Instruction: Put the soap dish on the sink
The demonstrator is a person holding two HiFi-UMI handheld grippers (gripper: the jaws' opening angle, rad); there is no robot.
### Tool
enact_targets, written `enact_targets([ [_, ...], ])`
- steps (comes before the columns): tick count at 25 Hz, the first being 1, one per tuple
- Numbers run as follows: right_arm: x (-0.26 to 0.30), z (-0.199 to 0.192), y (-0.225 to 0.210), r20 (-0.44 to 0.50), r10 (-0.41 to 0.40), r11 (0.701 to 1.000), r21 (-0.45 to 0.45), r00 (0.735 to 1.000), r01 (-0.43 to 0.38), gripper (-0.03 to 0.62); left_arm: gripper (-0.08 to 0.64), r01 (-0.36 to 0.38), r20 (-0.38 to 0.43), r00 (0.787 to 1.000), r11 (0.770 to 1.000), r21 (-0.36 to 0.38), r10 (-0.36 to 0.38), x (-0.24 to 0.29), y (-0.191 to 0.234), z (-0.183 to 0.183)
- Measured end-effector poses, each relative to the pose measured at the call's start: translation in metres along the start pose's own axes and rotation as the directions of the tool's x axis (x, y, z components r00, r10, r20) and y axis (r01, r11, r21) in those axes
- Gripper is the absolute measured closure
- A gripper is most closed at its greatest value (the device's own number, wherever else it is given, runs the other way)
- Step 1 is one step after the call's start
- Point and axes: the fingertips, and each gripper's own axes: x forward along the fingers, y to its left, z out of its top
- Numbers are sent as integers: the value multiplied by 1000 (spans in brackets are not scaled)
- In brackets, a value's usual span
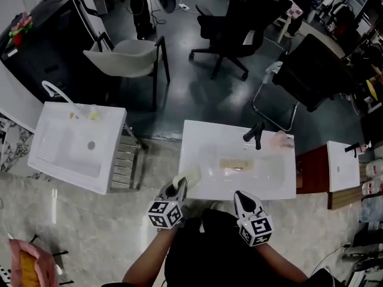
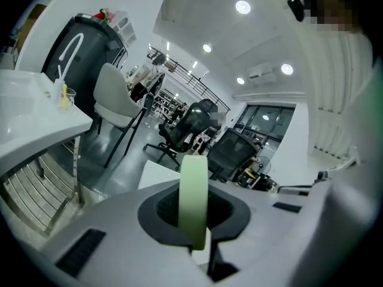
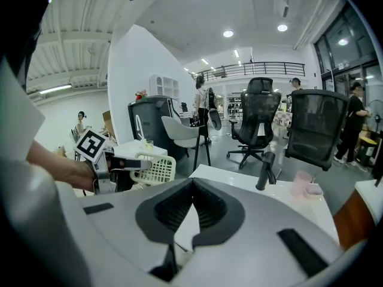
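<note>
Open workroom with a dark glossy floor, seen from the head view. A grey shell chair [image 1: 128,55] and a black office chair [image 1: 230,26] stand at the back. In the centre foreground is a white sink [image 1: 197,136] with a black faucet [image 1: 254,133] at its far rim and a pink cup [image 1: 281,139] just beside the faucet. A pale oblong item lies in its basin; what it is cannot be made out. A second white sink [image 1: 51,130] stands well apart to the left.

Left gripper [image 1: 178,187]: jaws closed on the soap dish [image 1: 187,177], a pale green slotted dish gripped by one edge. The left gripper view shows that edge upright between the pads. The right gripper view shows the slotted body projecting beyond the fingertips. The dish is held over the near left corner of the central sink; contact with the rim cannot be determined.

Right gripper [image 1: 241,197]: jaws brought together, with nothing between them. It is held at the near edge of the same sink, to the right of the dish and apart from it.
</note>
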Motion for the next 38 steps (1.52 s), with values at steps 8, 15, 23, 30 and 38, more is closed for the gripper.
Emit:
enact_targets([
  [8,6,2,-68,43,-40,997,68,998,37,594,537,-16,-104,994,1000,-26,14,79,-6,-8],
  [15,14,28,-132,125,-63,991,129,990,46,594,537,-24,-176,984,1000,-3,23,143,-26,-13],
  [23,28,34,-183,137,-38,988,152,990,17,594,537,-46,-214,976,999,-7,43,212,-35,-20],
  [30,41,35,-223,162,-13,988,157,987,-13,594,537,-61,-239,969,998,9,61,260,-41,-30],
  [38,55,23,-251,148,14,984,176,989,-40,594,536,-86,-281,955,996,26,90,303,-36,-47],
])
